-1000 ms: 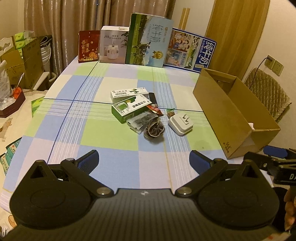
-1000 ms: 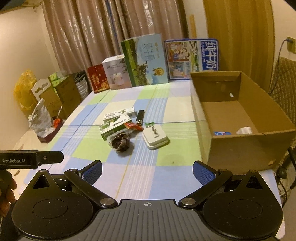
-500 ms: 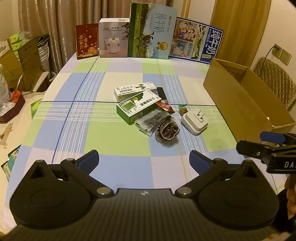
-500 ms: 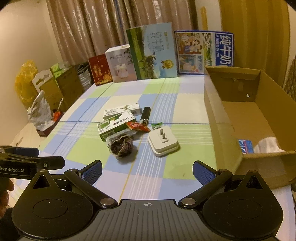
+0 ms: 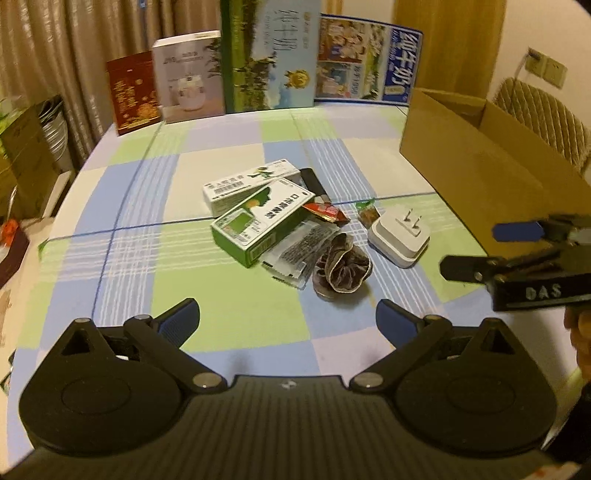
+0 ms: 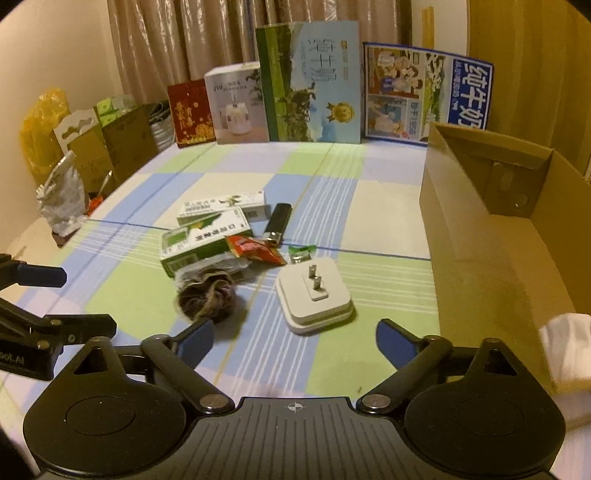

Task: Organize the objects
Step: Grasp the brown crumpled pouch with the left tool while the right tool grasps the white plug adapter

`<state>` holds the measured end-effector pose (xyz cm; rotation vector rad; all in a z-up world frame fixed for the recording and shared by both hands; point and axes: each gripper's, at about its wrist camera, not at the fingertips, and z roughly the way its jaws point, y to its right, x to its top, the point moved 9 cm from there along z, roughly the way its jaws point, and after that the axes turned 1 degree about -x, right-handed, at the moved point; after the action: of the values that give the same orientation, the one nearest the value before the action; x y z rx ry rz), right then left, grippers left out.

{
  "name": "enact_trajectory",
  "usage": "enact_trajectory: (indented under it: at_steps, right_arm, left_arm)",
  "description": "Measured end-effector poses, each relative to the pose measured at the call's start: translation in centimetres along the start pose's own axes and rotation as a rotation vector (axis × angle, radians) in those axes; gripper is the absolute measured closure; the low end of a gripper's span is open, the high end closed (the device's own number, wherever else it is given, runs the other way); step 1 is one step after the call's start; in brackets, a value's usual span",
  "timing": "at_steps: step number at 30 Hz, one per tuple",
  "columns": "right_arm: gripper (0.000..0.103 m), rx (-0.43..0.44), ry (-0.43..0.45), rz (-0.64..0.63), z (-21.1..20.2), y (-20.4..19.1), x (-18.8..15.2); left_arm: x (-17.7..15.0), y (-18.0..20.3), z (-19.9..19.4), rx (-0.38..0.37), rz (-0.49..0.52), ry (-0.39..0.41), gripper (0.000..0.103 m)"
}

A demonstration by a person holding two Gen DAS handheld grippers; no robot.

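A: Where do the left tongs [image 5: 286, 317] stand?

B: Spread wide and holding nothing, above the checked cloth of the counter [image 5: 229, 295], with the heap of things beyond their blue tips.

A: And the right tongs [image 6: 294, 336]?

B: Released as well, nothing between the fingers. The white plug adapter [image 6: 314, 295] lies just past them, prongs up.

A: What makes up the heap?

B: A green medicine box [image 5: 260, 219] leans on a white medicine box [image 5: 249, 184]. A clear sachet [image 5: 299, 253] pokes out from under the green one, and a brown scrunchie [image 5: 341, 267] touches the sachet's near end. A red snack packet [image 6: 255, 249] sits beside the green box, a small green candy [image 6: 301, 253] next to it, and a black lighter [image 6: 277, 224] lies behind them.

A: The cardboard box?

B: The cardboard box [image 6: 491, 236] stands open at the right edge of the counter, near the adapter but apart from it. Something white [image 6: 567, 347] shows at its near corner; I cannot tell what it is.

A: Anything at the back?

B: Printed cartons [image 6: 308, 81] stand upright in a row against the curtain [image 6: 177, 33]
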<state>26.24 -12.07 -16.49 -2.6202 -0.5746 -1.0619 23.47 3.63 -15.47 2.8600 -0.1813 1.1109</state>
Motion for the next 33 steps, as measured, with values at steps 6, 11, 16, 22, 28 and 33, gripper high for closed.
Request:
enact_trajectory:
  at_steps: [6, 11, 16, 22, 28, 33]
  right_arm:
    - [0.017, 0.012, -0.027, -0.026, 2.7, 0.4, 0.5]
    - [0.02, 0.015, -0.057, -0.037, 4.5, 0.9, 0.6]
    - [0.022, 0.021, -0.08, -0.024, 5.5, 1.7, 0.5]
    - [0.026, 0.021, -0.082, -0.032, 6.2, 2.1, 0.8]
    - [0.026, 0.035, -0.086, -0.05, 7.0, 1.9, 1.0]
    - [0.026, 0.037, -0.093, -0.054, 7.8, 1.9, 1.1]
  left_arm:
    - [0.1, 1.6, 3.1, -0.037, 0.125, 0.016, 0.017]
    - [0.5, 3.2, 5.0, -0.066, 0.223, 0.041, 0.027]
    - [0.5, 4.5, 6.8, -0.089, 0.295, 0.063, 0.037]
    - [0.5, 5.3, 8.4, -0.09, 0.35, 0.067, 0.059]
    - [0.5, 5.2, 8.8, -0.104, 0.326, 0.07, 0.081]
    - [0.4, 5.1, 8.3, -0.11, 0.288, 0.063, 0.087]
